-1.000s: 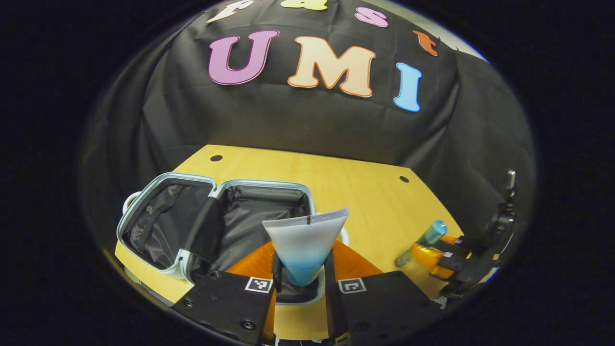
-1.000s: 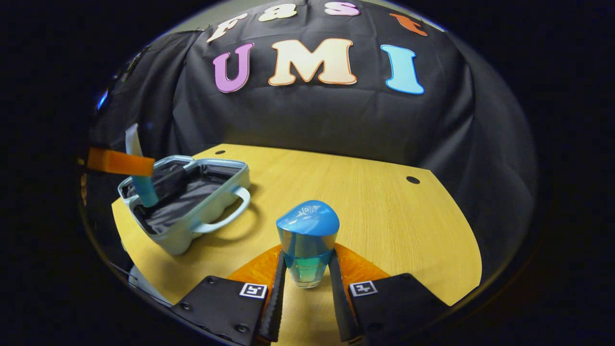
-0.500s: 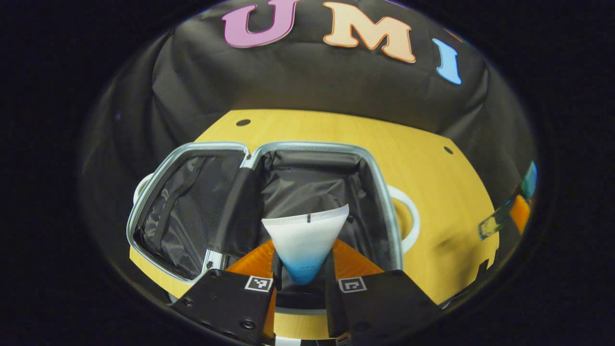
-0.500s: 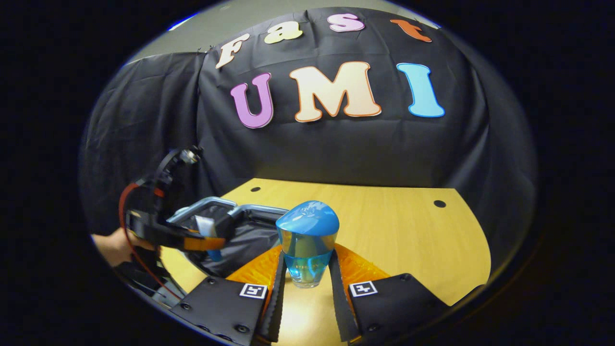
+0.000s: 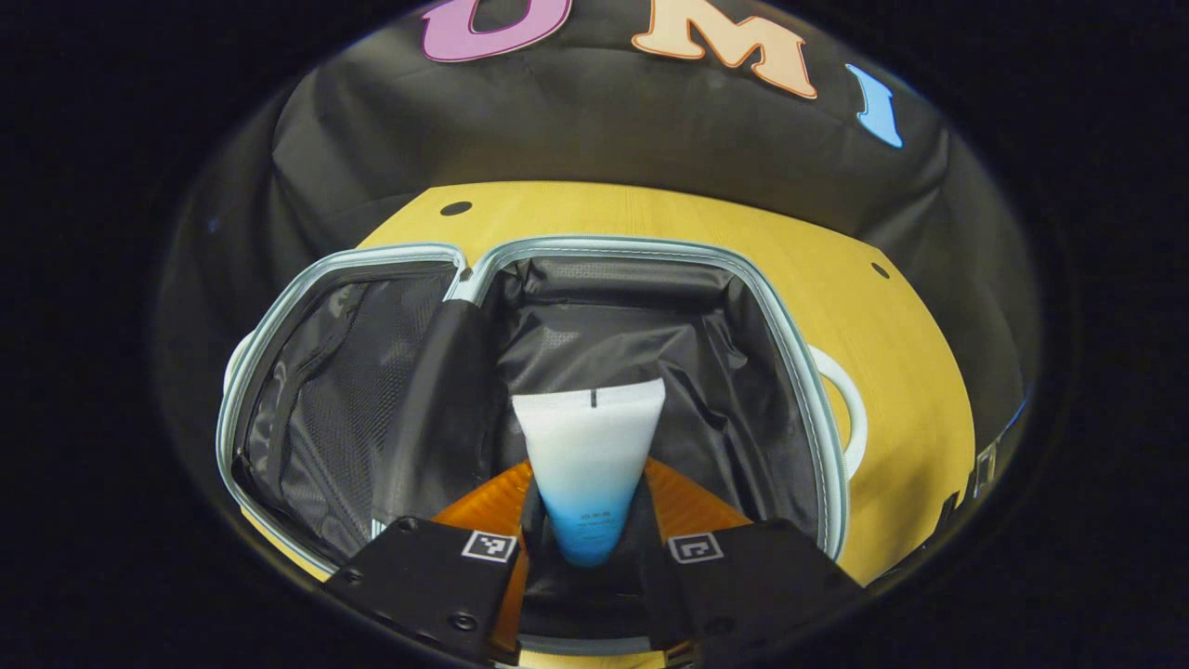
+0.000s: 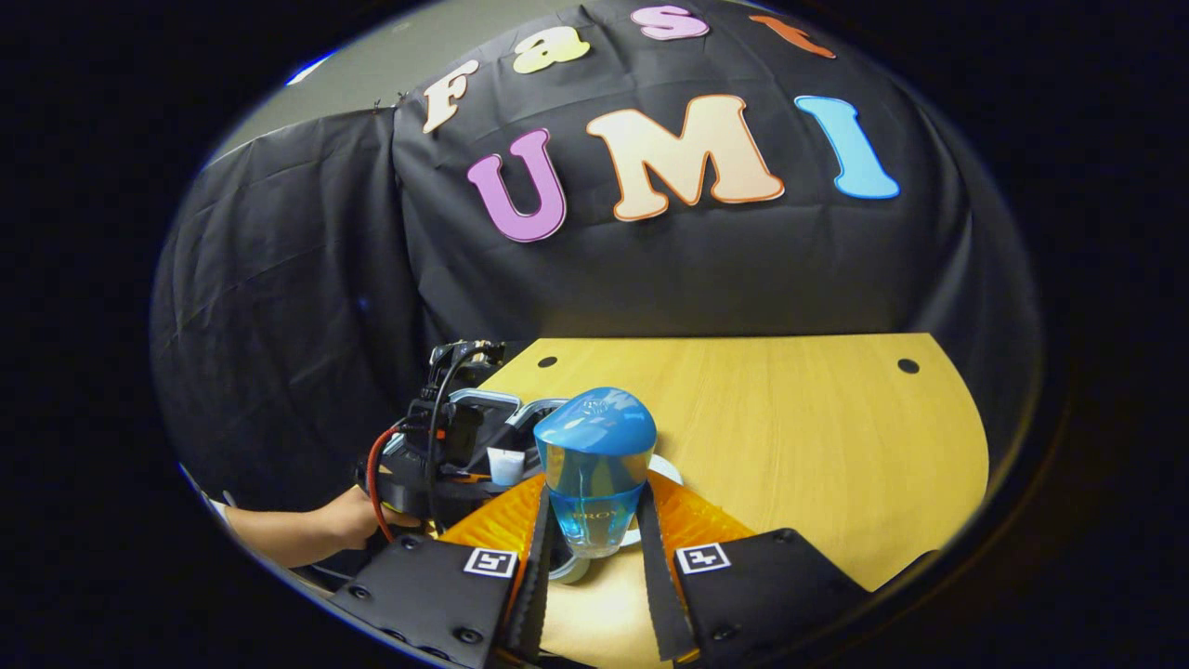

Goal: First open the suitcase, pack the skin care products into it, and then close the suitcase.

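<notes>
Suitcase (image 5: 790,353) lies open flat on the wooden table (image 5: 892,316), its 2 halves side by side, black lining showing in both. Packing looks to be the step in hand, with both products held above or near the case rather than resting in it.

In the left gripper view, the left gripper (image 5: 589,548) is clenched on a white-to-blue tube (image 5: 589,446), both fingers pressing its blue end, the crimped white end pointing forward over the right-hand half. The tube hangs above that half's lining; whether its tip touches the fabric I cannot tell. By my judgement, the next move calls for lowering it into the compartment and letting go without snagging the loose lining flap (image 5: 437,400) between the halves.

In the right gripper view, the right gripper (image 6: 594,548) grasps a blue-capped bottle (image 6: 594,474), both fingers against its clear lower body, cap upright. It hovers near the case's white handle (image 6: 661,469). It then needs carrying over the rim into a free spot, clear of the other gripper, seen farther off with a hand (image 6: 348,520) on it.

Most of the suitcase is hidden behind the bottle and that gripper in the right gripper view. The near rim is cut off by the fingers in the left gripper view, and the mesh half is dim.
</notes>
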Demonstrator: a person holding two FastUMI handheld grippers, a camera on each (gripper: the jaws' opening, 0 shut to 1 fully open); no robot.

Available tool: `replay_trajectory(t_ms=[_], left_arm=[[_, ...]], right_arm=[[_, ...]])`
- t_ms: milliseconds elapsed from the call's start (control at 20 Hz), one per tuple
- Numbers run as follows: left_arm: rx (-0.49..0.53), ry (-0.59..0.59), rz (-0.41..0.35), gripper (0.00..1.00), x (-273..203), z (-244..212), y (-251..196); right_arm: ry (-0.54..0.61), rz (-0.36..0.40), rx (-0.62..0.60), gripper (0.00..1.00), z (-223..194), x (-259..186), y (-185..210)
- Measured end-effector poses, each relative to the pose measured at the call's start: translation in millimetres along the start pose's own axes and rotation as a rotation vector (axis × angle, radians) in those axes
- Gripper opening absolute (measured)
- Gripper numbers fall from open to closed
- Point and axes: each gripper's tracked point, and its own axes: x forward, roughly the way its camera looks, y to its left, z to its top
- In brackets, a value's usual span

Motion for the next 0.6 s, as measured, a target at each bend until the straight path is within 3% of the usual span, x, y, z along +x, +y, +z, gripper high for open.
replay_trajectory(t_ms=[50, 250, 300, 400, 600], left_arm=[[0.003, -0.011, -0.021, 0.47, 3, 2, -1], [0.043, -0.127, -0.045, 0.95, -10, 28, 8], [0.04, -0.15, -0.053, 0.98, -17, 35, 11], [0.019, -0.19, -0.062, 0.94, -29, 47, 22], [-0.046, -0.249, -0.029, 0.96, -59, 63, 67]], right_arm=[[0.009, 0.0, 0.003, 0.47, -3, 6, 5], [0.052, 0.009, 0.028, 0.47, -15, 34, 21], [0.064, 0.014, 0.033, 0.48, -20, 42, 26], [0.092, 0.021, 0.038, 0.48, -30, 60, 35], [0.198, 0.019, 0.06, 0.48, -73, 99, 43]])
